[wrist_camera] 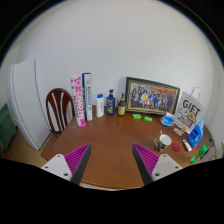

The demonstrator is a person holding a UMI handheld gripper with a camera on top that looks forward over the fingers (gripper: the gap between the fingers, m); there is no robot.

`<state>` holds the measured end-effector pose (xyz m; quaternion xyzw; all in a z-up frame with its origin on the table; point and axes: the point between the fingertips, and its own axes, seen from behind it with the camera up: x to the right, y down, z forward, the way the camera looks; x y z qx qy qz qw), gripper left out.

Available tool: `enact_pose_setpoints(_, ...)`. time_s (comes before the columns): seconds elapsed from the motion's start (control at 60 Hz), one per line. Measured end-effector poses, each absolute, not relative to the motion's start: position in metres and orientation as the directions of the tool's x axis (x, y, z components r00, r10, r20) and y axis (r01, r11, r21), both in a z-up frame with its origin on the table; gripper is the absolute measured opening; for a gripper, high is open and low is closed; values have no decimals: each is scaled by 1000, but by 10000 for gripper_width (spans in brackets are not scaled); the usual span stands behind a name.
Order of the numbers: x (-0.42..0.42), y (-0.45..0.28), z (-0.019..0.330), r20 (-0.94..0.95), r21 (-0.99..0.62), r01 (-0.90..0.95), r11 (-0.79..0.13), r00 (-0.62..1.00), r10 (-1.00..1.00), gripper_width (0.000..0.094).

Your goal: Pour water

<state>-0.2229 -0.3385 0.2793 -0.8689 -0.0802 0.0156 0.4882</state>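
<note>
My gripper [112, 162] is open and empty, its two magenta-padded fingers [75, 160] spread wide above the near part of a round wooden table [110, 140]. A small blue-capped bottle [99, 104] and a darker bottle [110, 103] stand at the table's far edge, well beyond the fingers. A brown mug [163, 141] stands to the right, just beyond the right finger. Nothing lies between the fingers.
Tall pink and white boxes [80, 98] stand at the far left of the table. A framed group photo [152, 97] leans on the wall. A "GIFT" box [190, 108], blue items and green bits crowd the right side. A wooden chair [59, 107] stands at the left.
</note>
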Motion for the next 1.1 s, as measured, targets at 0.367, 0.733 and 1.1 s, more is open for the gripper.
enact_pose_setpoints(0.367, -104, -351, 263, 74, -849, 84, -522, 996, 40, 853)
enact_pose_setpoints(0.733, 141, -388, 203, 109, -854, 30, -520, 987, -120, 854)
enact_pose_setpoints(1.1, 369, -369, 133, 65, -874, -28, -485, 983, -174, 855)
